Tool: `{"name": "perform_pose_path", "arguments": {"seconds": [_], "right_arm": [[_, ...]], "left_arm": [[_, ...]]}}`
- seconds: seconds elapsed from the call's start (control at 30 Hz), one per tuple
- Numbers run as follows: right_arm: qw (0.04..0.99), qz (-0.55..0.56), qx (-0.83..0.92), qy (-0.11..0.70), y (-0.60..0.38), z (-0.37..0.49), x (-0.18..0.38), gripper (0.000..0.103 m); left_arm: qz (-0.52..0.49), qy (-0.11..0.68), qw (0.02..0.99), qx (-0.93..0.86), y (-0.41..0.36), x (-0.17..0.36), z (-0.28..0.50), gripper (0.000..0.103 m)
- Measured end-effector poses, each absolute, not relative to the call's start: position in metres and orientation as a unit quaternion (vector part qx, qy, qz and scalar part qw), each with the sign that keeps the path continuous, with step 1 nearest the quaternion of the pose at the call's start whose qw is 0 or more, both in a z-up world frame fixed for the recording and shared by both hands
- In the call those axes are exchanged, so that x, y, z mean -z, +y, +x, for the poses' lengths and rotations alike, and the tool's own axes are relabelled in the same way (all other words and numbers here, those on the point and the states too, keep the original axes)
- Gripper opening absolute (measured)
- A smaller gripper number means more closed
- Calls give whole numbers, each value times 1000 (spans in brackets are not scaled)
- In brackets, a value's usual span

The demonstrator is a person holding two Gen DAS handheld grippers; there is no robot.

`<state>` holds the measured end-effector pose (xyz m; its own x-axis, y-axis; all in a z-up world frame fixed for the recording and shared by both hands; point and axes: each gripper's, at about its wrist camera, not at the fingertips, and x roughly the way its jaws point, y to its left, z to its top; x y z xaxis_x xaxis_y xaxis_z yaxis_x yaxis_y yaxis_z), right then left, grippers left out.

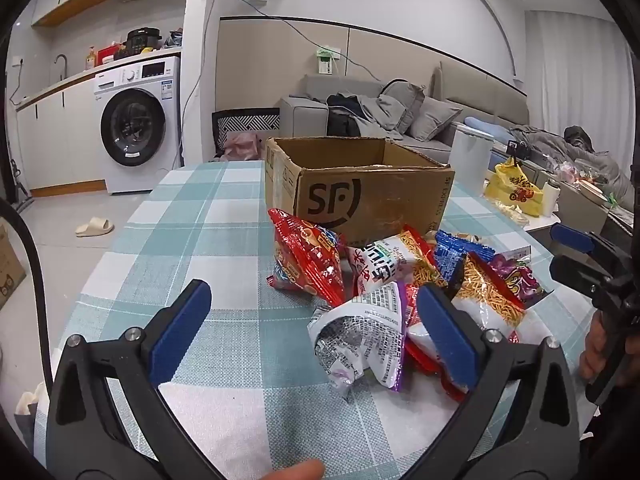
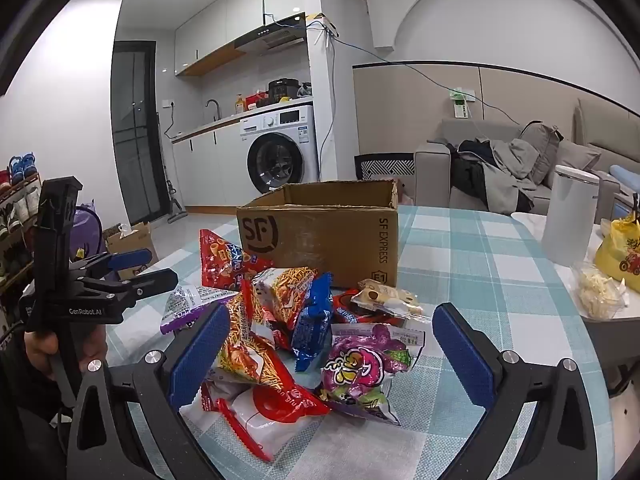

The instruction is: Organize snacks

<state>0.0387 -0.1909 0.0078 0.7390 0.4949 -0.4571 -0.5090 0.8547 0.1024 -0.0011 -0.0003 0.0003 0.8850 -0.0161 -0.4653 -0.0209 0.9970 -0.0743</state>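
Both grippers tilt gently down over the table: the left gripper (image 1: 316, 328) and the right gripper (image 2: 332, 348) each hold their blue ribbed pads spread wide, gripping nothing. Between and ahead of them a heap of crinkly foil snack packets (image 2: 288, 320) lies on the teal-and-white checked tablecloth (image 1: 192, 224); just behind the heap stands an open, creased cardboard SF Express box (image 2: 320, 232), boxy and matte brown

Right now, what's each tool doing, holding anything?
Left tool: open, holding nothing, over the snack pile's near-left edge.
Right tool: open, holding nothing, the pile lying below its fingers.
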Motion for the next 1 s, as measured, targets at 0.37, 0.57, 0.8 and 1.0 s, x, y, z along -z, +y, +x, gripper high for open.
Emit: {"name": "perform_pose_path", "arguments": {"seconds": [0.37,0.57,0.8,1.0], "right_arm": [[933,-12,-270,239,-192,36,-9,103],[933,-12,-271,237,-191,36,-8,103],[932,-14,-273,236,-188,38,-6,103],[933,-15,-273,235,-189,36,-7,103]], "left_arm": [[-38,243,969,-1,-1,0,-2,102],[-45,247,968,-2,1,1,-3,102],[-42,239,970,-7,1,-1,-7,102],[-35,236,971,-6,-2,-2,-9,102]]}}
